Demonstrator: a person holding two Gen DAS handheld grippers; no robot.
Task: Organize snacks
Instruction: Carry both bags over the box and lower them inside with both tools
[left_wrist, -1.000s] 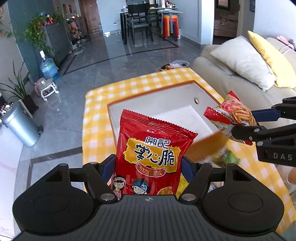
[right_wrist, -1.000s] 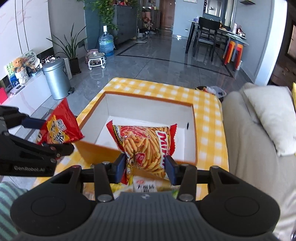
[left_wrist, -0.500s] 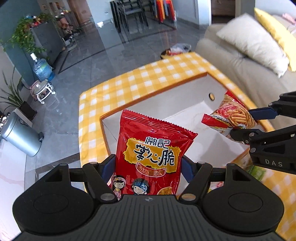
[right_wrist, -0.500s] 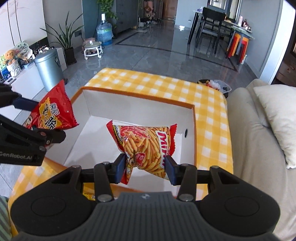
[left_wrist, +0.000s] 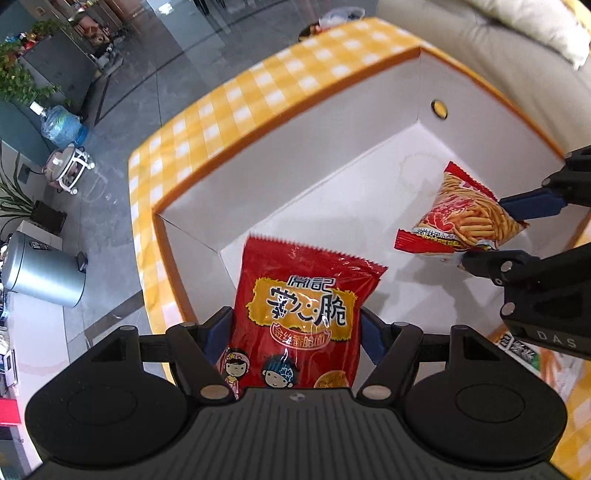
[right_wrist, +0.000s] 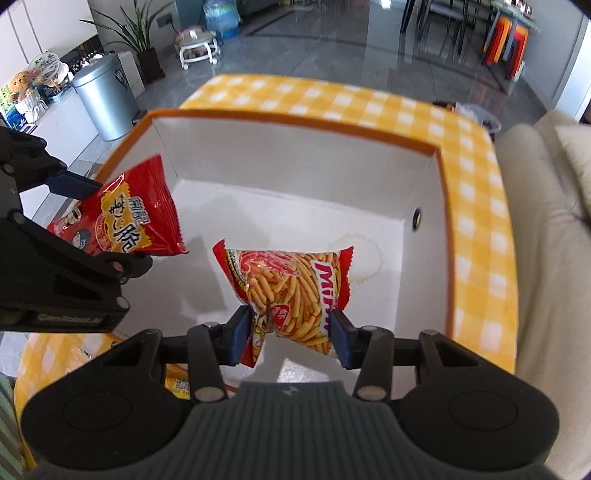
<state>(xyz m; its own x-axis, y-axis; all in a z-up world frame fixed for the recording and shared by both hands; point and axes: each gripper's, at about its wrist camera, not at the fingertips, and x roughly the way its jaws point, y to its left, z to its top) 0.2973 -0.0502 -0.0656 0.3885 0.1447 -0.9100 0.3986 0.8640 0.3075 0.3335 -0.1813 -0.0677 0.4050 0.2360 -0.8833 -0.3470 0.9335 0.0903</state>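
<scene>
My left gripper (left_wrist: 293, 332) is shut on a red snack bag with yellow Chinese lettering (left_wrist: 299, 310) and holds it over the left part of an open white box with an orange rim (left_wrist: 295, 110). The bag also shows in the right wrist view (right_wrist: 133, 221), held by the left gripper (right_wrist: 110, 221). My right gripper (right_wrist: 290, 334) is shut on a red bag of orange sticks (right_wrist: 291, 284) and holds it inside the box (right_wrist: 295, 173), above its white floor. That bag shows in the left wrist view (left_wrist: 465, 218), held by the right gripper (left_wrist: 506, 232).
The box sits on a table with a yellow checked cloth (right_wrist: 332, 99). More snack packets lie on the cloth near the box's front edge (left_wrist: 524, 354) (right_wrist: 177, 384). A beige sofa (right_wrist: 546, 221) stands to the right. A metal bin (right_wrist: 105, 99) stands on the floor at the left.
Both grippers have moved forward and down over the box with their bags. The bags now hang inside the box walls, closer to its floor.
</scene>
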